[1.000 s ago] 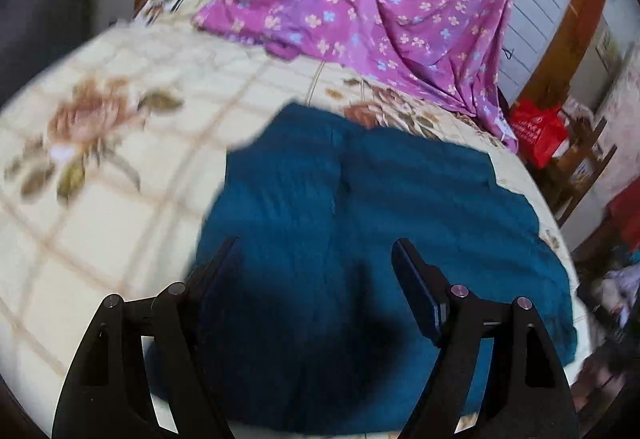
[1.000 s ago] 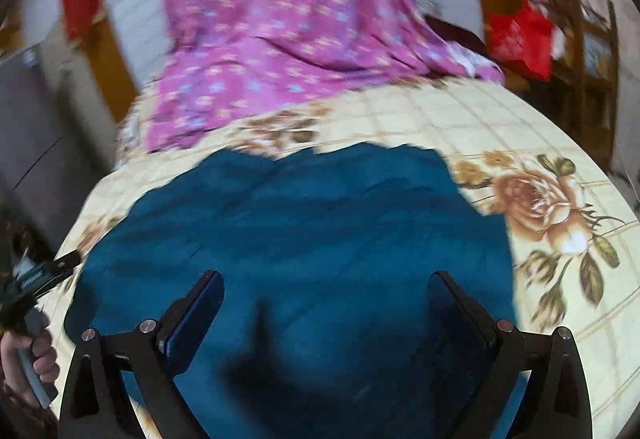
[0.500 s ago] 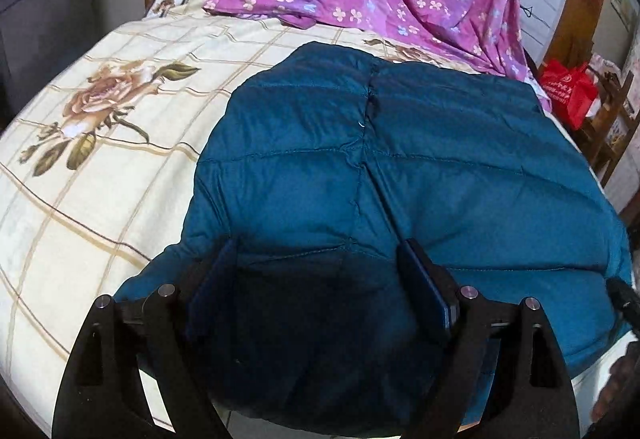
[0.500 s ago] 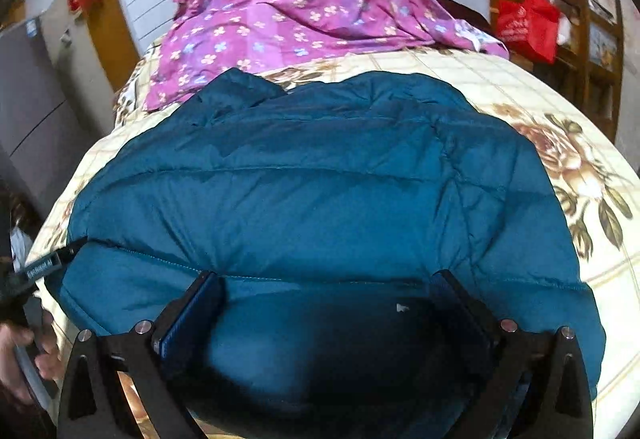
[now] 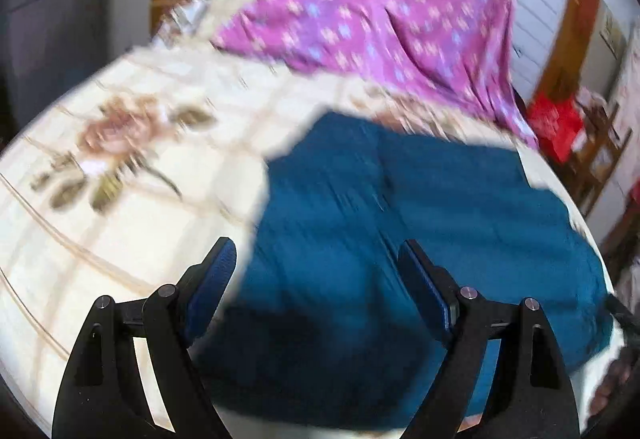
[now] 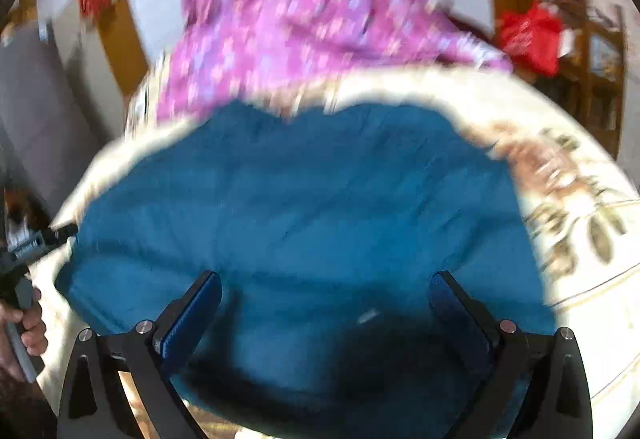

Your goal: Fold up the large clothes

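Note:
A teal quilted down jacket (image 5: 420,239) lies folded in a compact shape on the floral cream bed sheet (image 5: 132,199); it also shows in the right wrist view (image 6: 312,207). My left gripper (image 5: 316,263) is open and empty, above the jacket's near left part. My right gripper (image 6: 326,295) is open and empty, above the jacket's near edge. Both views are blurred by motion. The left gripper's tool and the hand holding it (image 6: 24,271) show at the left edge of the right wrist view.
A purple flowered cloth (image 5: 392,11) is draped over the far end of the bed, seen too in the right wrist view (image 6: 288,11). A red bag (image 5: 556,123) and wooden furniture (image 6: 592,63) stand to the right of the bed.
Both grippers have lifted up and back from the jacket; half a second ago they sat low against its near edge. The jacket now looks smaller and further off. Both stay open.

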`<state>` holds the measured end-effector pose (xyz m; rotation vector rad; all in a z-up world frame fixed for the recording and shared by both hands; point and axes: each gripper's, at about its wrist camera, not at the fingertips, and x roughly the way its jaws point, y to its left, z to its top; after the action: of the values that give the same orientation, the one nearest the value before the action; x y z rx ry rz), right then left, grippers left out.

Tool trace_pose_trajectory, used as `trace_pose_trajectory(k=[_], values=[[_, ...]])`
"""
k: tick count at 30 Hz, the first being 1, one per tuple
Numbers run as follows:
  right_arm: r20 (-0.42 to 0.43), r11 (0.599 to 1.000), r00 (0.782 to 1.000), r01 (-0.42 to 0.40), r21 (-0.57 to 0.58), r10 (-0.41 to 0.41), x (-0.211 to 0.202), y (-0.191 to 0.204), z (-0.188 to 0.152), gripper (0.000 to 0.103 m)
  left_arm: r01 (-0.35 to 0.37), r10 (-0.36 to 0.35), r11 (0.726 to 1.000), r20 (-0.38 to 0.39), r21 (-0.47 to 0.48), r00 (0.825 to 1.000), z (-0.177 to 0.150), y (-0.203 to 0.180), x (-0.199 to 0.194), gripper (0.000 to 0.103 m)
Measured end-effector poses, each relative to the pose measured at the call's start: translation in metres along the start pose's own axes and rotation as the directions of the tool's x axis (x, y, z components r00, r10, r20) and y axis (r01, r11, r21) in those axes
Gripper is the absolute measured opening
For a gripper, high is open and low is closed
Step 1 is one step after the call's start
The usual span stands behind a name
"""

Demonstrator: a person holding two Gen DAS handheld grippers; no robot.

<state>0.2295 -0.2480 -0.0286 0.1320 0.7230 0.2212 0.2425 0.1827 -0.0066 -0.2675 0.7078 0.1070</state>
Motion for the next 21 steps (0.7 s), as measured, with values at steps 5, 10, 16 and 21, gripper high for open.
trace_pose_trajectory(k=[5,10,16,21], values=[[0.077,0.994,0.997,0.012,0.111,-0.020,-0.018,-0.063,0.019,0.103,0.050,-0.041,0.998,-0.245,0.030,0.969,0.039,0.013,0.073,0.084],[-0.082,0.992,0.997,0.014,0.126,-0.004,0.022,-0.104,0.027,0.103,0.173,-0.200,0.979,-0.384,-0.104,0.902,0.050,0.026,0.123,0.085],[-0.193,0.958,0.961,-0.145,0.249,0.196,0.063,-0.153,0.018,0.103,0.255,-0.264,0.964,-0.433,-0.081,0.862,0.061,0.019,0.139,0.102],[-0.204,0.926,0.917,-0.294,0.238,0.344,0.079,-0.160,0.029,0.103,0.321,-0.310,0.946,-0.455,-0.054,0.835,0.066,0.002,0.148,0.102]])
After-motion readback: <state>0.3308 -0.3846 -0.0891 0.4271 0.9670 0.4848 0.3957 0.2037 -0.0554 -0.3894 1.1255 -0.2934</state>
